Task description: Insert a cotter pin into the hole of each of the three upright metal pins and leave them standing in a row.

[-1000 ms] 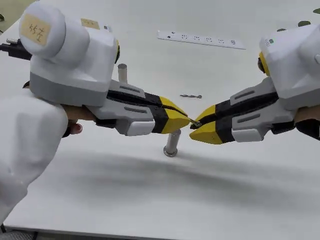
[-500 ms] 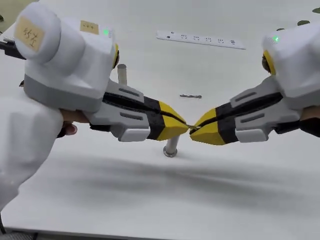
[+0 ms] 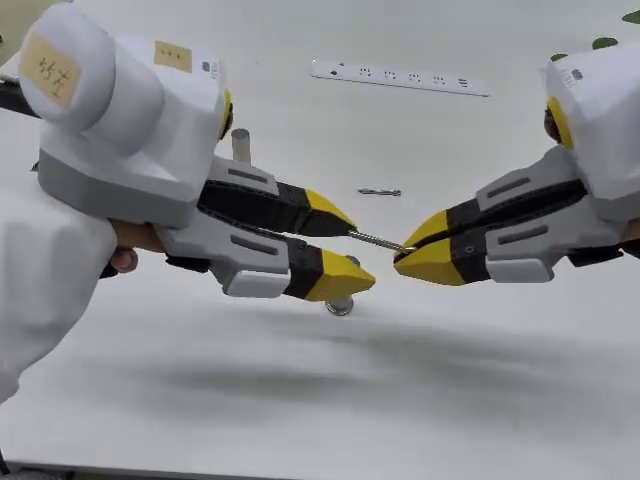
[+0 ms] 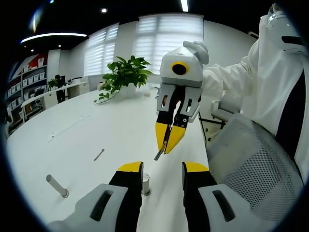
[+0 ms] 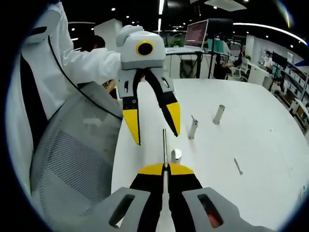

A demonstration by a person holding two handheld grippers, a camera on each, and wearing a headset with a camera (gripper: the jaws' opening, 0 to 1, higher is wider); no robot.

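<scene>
My left gripper (image 3: 357, 255) is spread wide and grips nothing. An upright metal pin (image 3: 340, 303) stands on the table (image 3: 300, 400) just under its lower jaw, and a second metal pin (image 3: 240, 146) stands behind its body. The cotter pin (image 3: 378, 240) sticks out of my right gripper (image 3: 402, 254), whose jaws are pinched tight on its end, and it points at the gap between the left jaws. A loose cotter pin (image 3: 380, 192) lies beyond both tips.
</scene>
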